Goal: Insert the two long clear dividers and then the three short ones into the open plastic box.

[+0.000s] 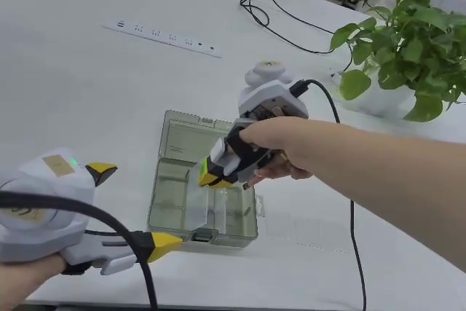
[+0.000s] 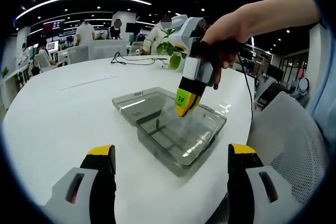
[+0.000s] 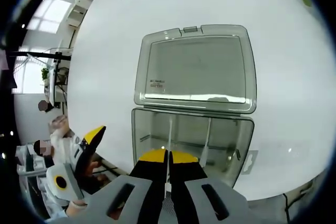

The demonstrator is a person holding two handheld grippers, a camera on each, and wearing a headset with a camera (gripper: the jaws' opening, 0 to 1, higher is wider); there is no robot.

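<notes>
The open clear plastic box lies on the white table, its lid folded flat behind it. My right gripper hangs over the box, tips down, shut on a clear divider that reaches into the tray. In the right gripper view this divider shows edge-on, running from the shut gripper into the box. Another clear divider stands in the tray to its right. My left gripper stays open at the near left of the box, holding nothing. In the left gripper view its jaws stand wide apart before the box.
A white power strip lies at the far left. A black cable runs across the far side. A potted plant stands at the right. The table's front edge is just beyond the box. People sit at desks in the background.
</notes>
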